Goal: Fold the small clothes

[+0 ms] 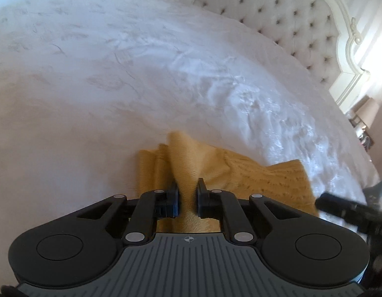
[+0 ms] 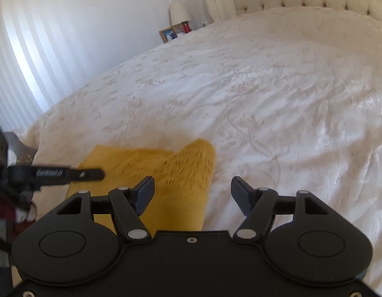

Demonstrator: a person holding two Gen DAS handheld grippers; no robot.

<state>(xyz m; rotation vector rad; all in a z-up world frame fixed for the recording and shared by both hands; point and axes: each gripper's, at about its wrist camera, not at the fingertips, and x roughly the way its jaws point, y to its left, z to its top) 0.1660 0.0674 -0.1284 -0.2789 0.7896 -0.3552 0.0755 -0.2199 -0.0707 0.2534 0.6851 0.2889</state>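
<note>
A mustard-yellow knitted garment (image 1: 252,175) lies on the white bedspread (image 1: 116,86) near its front edge. My left gripper (image 1: 187,198) is shut on a raised fold of this garment, with the cloth pinched between both pads. In the right wrist view the same yellow garment (image 2: 181,173) lies ahead and to the left. My right gripper (image 2: 192,193) stands open just above the garment's right edge, its left finger over the cloth and its right finger over bare bedspread (image 2: 265,86). The left gripper's black finger (image 2: 67,173) shows at the left of that view.
A tufted cream headboard (image 1: 277,17) runs along the far end of the bed. A nightstand beyond the bed carries a lamp (image 2: 179,12), a picture frame (image 2: 168,34) and a red bottle (image 2: 186,26). White vertical blinds (image 2: 30,61) cover the left wall.
</note>
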